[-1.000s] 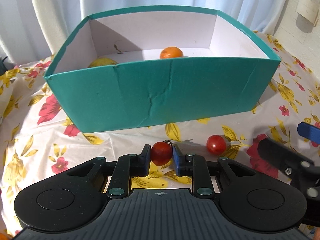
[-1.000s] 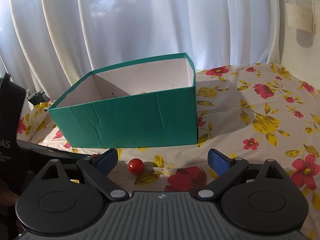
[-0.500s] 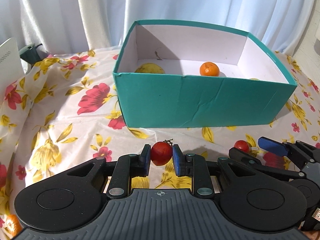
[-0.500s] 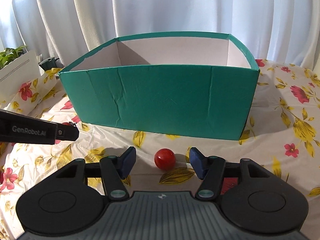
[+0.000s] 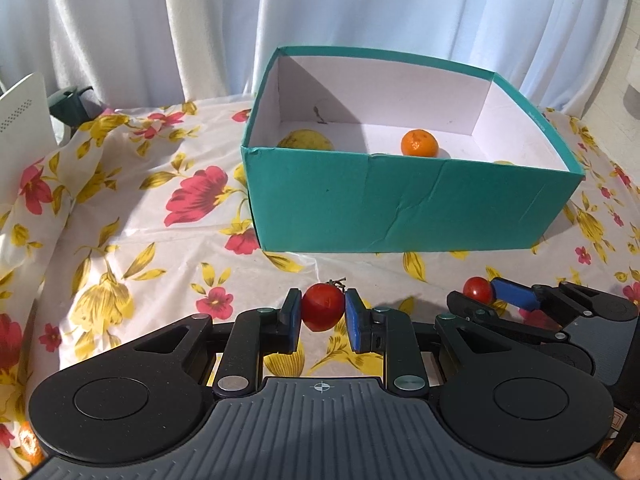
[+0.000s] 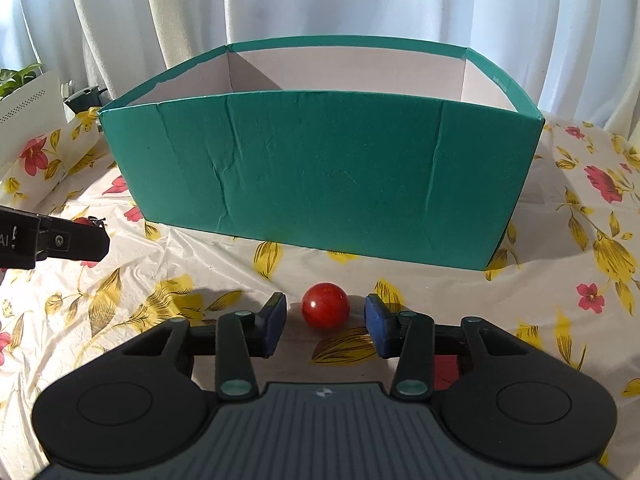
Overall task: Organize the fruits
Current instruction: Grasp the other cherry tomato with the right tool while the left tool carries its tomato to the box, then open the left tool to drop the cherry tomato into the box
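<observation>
Two claws are seen at work in front of the teal box (image 5: 400, 204). A red tomato with a stem (image 5: 322, 306) is pinched between the blue pads of the left claw (image 5: 322, 316), both pads pressed against its sides, and it is held clear of the flowered cloth (image 5: 120, 216) that covers the surface. Off to the right of that view, the right claw (image 5: 482, 296) is seen low over the cloth with a second, smaller tomato (image 5: 477, 289) between its fingers.

From the right wrist view, that smaller tomato (image 6: 325, 305) is shown resting on the cloth, just in front of the box's near wall (image 6: 320, 168). The right claw (image 6: 325, 322) has just been closing around it, yet a gap is seen on each side, so the pads are not pressed on the fruit. The tip of the left claw (image 6: 80, 238) is caught at the left edge.

Inside the box, an orange (image 5: 419, 143) is seen on the white floor, and a yellow fruit (image 5: 306, 142) is partly hidden behind the near wall by the left corner. White curtains (image 5: 160, 20) are hung behind it all.
</observation>
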`<control>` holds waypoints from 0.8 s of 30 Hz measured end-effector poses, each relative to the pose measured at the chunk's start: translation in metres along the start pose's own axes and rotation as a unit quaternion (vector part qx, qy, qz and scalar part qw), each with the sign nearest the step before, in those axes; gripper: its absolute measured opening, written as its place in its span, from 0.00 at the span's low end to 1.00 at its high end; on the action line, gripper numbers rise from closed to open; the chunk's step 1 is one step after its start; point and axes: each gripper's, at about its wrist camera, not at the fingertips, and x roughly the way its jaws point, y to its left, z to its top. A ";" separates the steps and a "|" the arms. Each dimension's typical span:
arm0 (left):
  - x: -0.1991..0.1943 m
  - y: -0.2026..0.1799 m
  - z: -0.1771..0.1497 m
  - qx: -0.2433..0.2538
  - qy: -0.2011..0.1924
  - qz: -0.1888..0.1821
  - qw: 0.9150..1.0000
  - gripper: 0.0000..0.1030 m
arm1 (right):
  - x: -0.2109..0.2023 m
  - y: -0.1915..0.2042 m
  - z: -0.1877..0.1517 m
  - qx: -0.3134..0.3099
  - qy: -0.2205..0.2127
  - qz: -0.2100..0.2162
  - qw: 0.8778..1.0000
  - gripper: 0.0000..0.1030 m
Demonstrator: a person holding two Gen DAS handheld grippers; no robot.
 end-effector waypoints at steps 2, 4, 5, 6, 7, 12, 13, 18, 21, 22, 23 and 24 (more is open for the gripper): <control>0.000 -0.001 0.001 0.001 0.002 0.000 1.000 0.25 | -0.001 0.000 -0.001 -0.001 -0.003 -0.004 1.000 0.37; 0.000 -0.003 0.002 0.004 0.002 0.002 1.000 0.25 | -0.001 -0.001 -0.002 -0.005 -0.005 -0.009 1.000 0.30; 0.000 -0.004 0.002 0.005 0.001 0.002 1.000 0.25 | -0.001 -0.001 -0.002 -0.005 -0.006 -0.010 1.000 0.27; -0.001 -0.005 0.003 0.006 0.001 0.001 1.000 0.25 | -0.001 -0.003 -0.003 0.000 -0.006 -0.008 1.000 0.23; -0.002 -0.007 0.004 0.007 -0.001 -0.001 1.000 0.25 | -0.002 -0.004 -0.003 0.002 -0.006 -0.006 1.000 0.23; -0.009 -0.012 0.010 0.010 -0.009 -0.002 1.000 0.25 | -0.017 -0.011 -0.002 0.017 -0.020 -0.007 1.000 0.23; -0.012 -0.012 0.014 0.010 -0.011 -0.004 1.000 0.25 | -0.024 -0.012 -0.001 0.020 -0.026 -0.005 0.999 0.23; -0.026 -0.022 0.050 0.019 -0.040 -0.010 0.999 0.25 | -0.059 -0.018 0.012 0.029 -0.062 -0.002 0.998 0.23; -0.030 -0.030 0.076 0.024 -0.057 -0.010 0.998 0.25 | -0.075 -0.021 0.021 0.041 -0.074 -0.013 0.996 0.23; -0.030 -0.034 0.086 0.025 -0.061 -0.008 0.998 0.25 | -0.079 -0.022 0.024 0.045 -0.077 -0.016 0.996 0.23; -0.028 -0.036 0.095 0.027 -0.065 -0.007 0.997 0.25 | -0.083 -0.023 0.027 0.050 -0.081 -0.019 0.995 0.23; -0.026 -0.039 0.102 0.028 -0.067 -0.007 0.997 0.25 | -0.088 -0.023 0.032 0.053 -0.085 -0.024 0.995 0.23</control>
